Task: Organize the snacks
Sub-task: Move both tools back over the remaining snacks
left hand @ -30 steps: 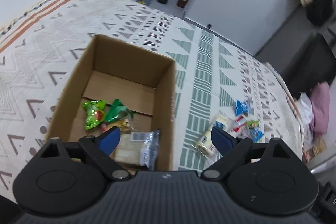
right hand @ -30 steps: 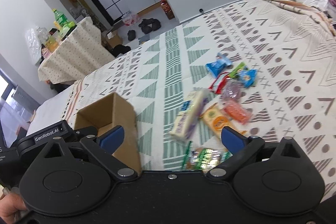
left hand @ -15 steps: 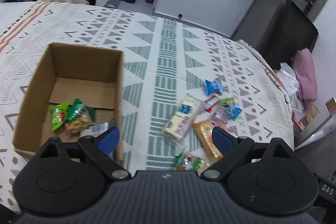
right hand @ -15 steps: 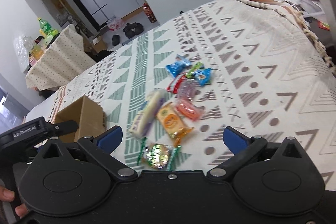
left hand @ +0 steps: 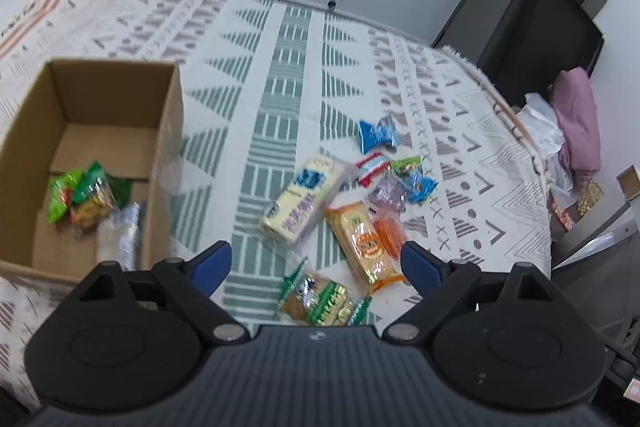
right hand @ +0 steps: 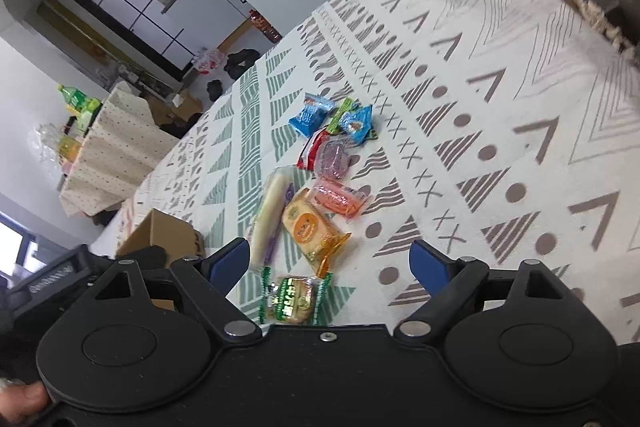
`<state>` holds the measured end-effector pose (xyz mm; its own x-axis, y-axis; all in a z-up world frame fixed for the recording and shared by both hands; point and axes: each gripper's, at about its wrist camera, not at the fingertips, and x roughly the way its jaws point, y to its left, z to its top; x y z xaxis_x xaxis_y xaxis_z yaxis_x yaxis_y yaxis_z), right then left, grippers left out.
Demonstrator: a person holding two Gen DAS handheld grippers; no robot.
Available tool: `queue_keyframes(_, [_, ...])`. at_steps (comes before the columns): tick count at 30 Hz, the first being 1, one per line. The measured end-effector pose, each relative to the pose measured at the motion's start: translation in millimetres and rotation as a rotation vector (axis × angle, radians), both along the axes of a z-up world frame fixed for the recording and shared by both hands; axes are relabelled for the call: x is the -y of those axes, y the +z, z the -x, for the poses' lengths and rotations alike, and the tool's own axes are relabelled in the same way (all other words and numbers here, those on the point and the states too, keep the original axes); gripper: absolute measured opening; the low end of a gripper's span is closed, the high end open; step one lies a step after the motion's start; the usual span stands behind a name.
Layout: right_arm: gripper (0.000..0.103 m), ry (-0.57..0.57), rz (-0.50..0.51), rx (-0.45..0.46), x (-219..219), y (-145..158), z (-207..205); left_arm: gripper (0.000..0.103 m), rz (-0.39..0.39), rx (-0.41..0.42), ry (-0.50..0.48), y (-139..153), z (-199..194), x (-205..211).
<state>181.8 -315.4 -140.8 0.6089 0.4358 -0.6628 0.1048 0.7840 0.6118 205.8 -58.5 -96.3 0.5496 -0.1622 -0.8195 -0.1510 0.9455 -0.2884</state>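
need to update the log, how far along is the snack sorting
Done: a few packets, green ones among them, already lie in the cardboard box. In hand: nothing; the left gripper and right gripper are both open and empty. Left: the loose pile on the cloth, including the long cream pack and blue packet.

- The cardboard box (left hand: 104, 99) is cut off by the left edge in the left wrist view — its packets (left hand: 86, 199) are blurred.
- In the right wrist view the box (right hand: 160, 233) sits mostly behind the left tongs (right hand: 52, 277).
- Print on the green packet (right hand: 290, 297) is too small to read.
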Motion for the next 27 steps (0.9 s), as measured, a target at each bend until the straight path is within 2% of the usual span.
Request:
queue_keyframes(11, [0.087, -0.02, -0.104, -0.019, 7.5, -22.4, -17.0, 0.089, 0.035, -0.145, 0.146, -46.1, -14.6, 10.7])
queue_keyframes(27, [0.087, 0.001, -0.154, -0.051, 8.4, -41.8, -29.6, 0.089, -0.065, -0.245, 0.277, -99.2, -17.4, 34.0])
